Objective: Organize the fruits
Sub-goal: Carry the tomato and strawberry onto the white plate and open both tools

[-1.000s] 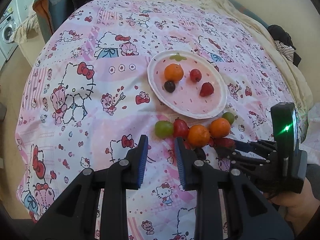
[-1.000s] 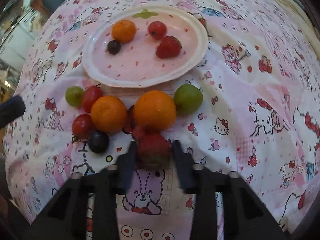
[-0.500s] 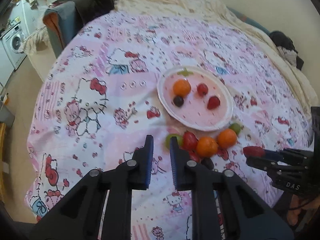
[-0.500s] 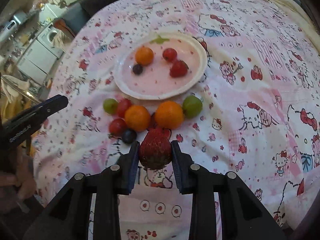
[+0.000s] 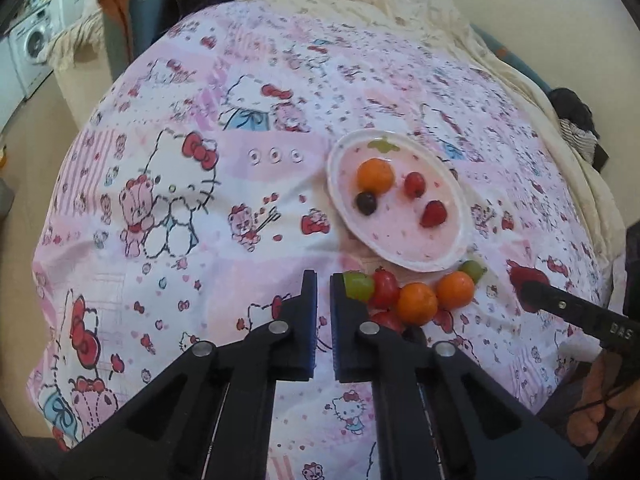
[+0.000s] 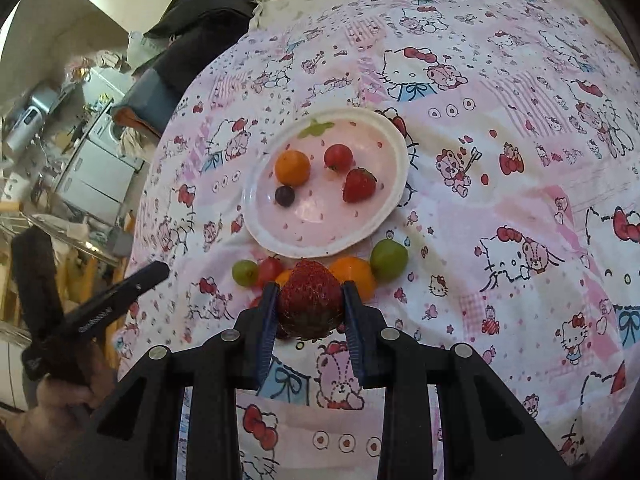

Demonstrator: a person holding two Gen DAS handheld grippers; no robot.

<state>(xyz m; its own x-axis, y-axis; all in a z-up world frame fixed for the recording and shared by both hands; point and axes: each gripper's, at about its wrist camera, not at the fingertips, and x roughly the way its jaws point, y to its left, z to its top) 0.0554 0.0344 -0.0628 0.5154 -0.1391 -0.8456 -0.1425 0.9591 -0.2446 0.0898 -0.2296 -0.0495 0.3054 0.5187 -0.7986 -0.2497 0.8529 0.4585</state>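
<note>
My right gripper (image 6: 307, 291) is shut on a large strawberry (image 6: 310, 300), held above the sheet just in front of a row of loose fruit: green grapes (image 6: 245, 273), a red tomato (image 6: 270, 268), oranges (image 6: 354, 272) and a bigger green fruit (image 6: 389, 259). Behind the row lies a white plate (image 6: 316, 222) with an orange (image 6: 292, 167), a red tomato (image 6: 338, 157), a dark grape (image 6: 285, 195) and a strawberry (image 6: 359, 185). My left gripper (image 5: 324, 280) is shut on nothing, just left of the green grape (image 5: 359, 285). The plate (image 5: 400, 236) sits beyond it.
Everything rests on a bed with a pink cartoon-cat sheet (image 5: 200, 200). A cream blanket (image 5: 400, 0) lies at the far end. A chair draped with dark clothes (image 6: 192, 40) and a washing machine (image 5: 32, 44) stand off the bed's left side.
The right gripper has lifted the strawberry off the sheet and drawn back from the fruit row. The left gripper's jaws have closed from a small gap, and it shifted a little.
</note>
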